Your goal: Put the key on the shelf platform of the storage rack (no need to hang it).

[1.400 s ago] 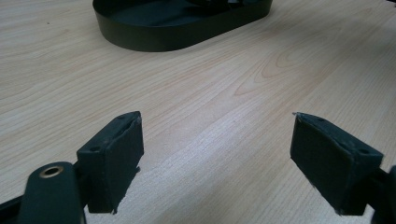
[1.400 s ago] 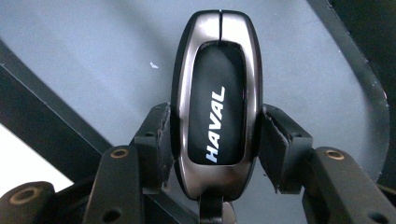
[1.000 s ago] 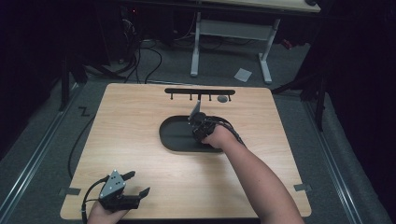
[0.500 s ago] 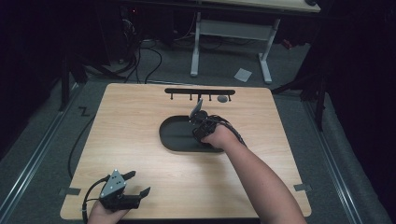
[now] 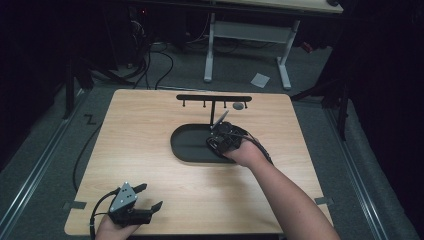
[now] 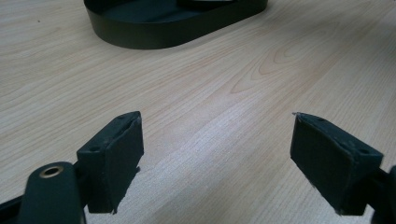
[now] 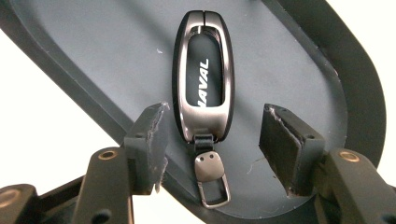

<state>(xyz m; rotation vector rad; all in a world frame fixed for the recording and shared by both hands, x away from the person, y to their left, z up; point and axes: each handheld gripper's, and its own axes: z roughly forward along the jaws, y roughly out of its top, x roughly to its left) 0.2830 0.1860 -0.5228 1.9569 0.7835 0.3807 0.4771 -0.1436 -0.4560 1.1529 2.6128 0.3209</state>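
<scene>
A dark, metal-framed key fob (image 7: 203, 79) with a small strap and ring lies flat in the black oval tray (image 7: 299, 56). My right gripper (image 7: 215, 109) hovers over it. Its jaws have just opened off the fob and eased in a little; they stand either side of its near end without touching it. From above, the right gripper (image 5: 221, 141) sits over the right end of the tray (image 5: 190, 145). My left gripper (image 5: 150, 196) rests at the table's front left corner. It is open (image 6: 217, 116) with only bare wood between its pads.
A black hook rack (image 5: 213, 98) stands at the table's far edge behind the tray, with a small grey object (image 5: 239, 105) hanging from it. The tray's near wall (image 6: 163, 28) lies well ahead of the left gripper. Dark floor surrounds the table.
The right hand has shifted slightly toward the right and the near side above the tray. The left hand has stayed put.
</scene>
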